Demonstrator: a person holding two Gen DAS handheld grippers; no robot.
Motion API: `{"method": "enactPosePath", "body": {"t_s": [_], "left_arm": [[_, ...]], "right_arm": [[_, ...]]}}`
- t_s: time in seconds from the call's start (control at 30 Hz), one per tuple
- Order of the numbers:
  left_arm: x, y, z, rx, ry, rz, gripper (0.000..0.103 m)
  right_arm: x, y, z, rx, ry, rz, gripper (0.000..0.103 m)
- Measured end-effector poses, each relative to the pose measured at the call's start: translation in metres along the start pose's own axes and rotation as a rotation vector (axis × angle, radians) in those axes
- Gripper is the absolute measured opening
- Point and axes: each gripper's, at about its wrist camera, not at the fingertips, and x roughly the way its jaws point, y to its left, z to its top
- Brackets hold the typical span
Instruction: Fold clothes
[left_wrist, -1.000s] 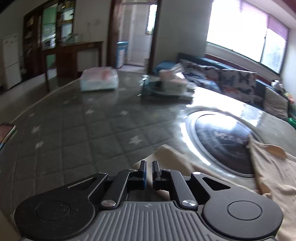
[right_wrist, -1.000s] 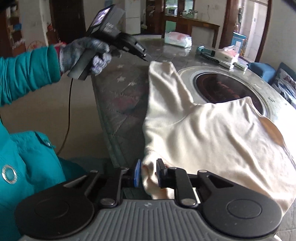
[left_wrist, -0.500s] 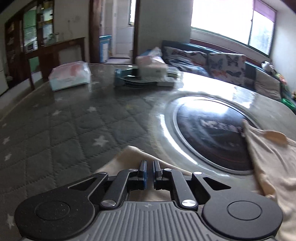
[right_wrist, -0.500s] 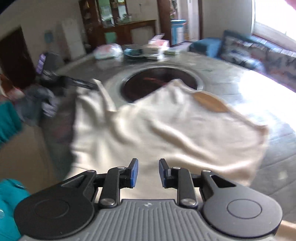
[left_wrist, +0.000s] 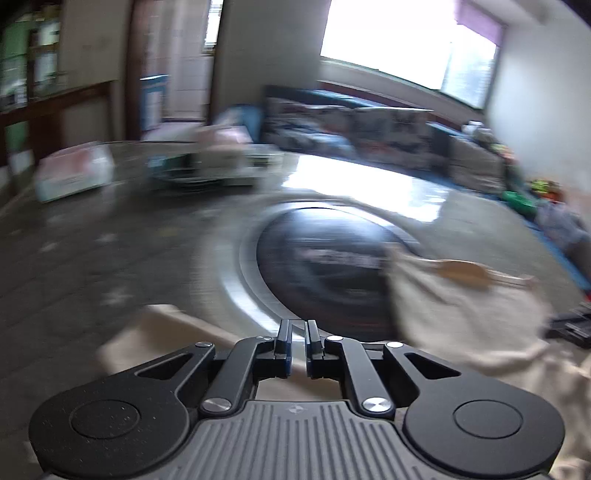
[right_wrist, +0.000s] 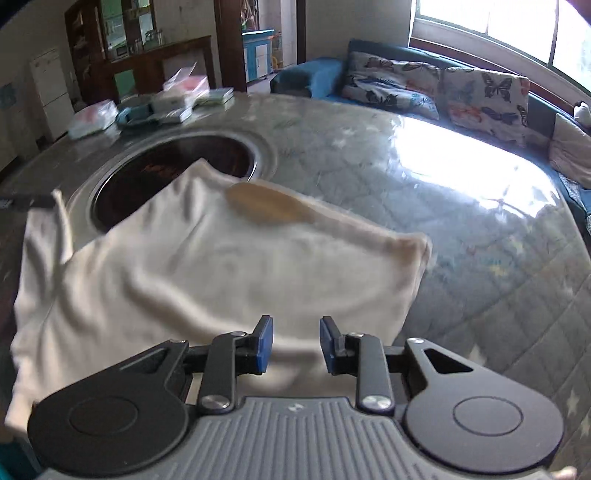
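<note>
Starting on the left: the left gripper has its jaws nearly shut with only a sliver of gap. Whether any cloth is pinched in there can't be told from the blurry left wrist view; the sleeve lies just under and in front of it. The cream sweater is spread flat on the quilted table cover, one shoulder draped over the rim of the round dark inset in the table's middle.

It looks like soft, light knit — limp, wrinkles easily, nothing fragile. It will probably sag and bunch if lifted from one point, so taking hold at corners or along the hem seems smartest, both grippers sharing the load.

On the right, the right gripper hangs over the near hem with its jaws opening — cloth shows below the gap, but the blue pads aren't pressing on it.
</note>
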Motion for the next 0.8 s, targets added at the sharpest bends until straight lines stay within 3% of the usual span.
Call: {"method": "enactPosePath", "body": {"t_s": [0.17,0.3,0.5,0.8], "left_arm": [[0.010,-0.070,-0.015,0.138,0.094,-0.265,0.009],[0.021,-0.105,-0.034,0.215,0.190,-0.416,0.009],[0.028,-0.132,-0.055,0.297,0.268,-0.507,0.009],[0.025,-0.143,-0.059,0.333,0.276,-0.569,0.025]], "right_arm": [[0.015,-0.001,0.028,-0.033,-0.024,-0.019,0.027],[0.036,0.008,0.054,-0.087,-0.055,-0.014,0.027],[0.063,0.017,0.075,-0.170,-0.050,-0.005,0.027],[0.087,0.023,0.085,-0.255,-0.024,0.040,0.027]]}}
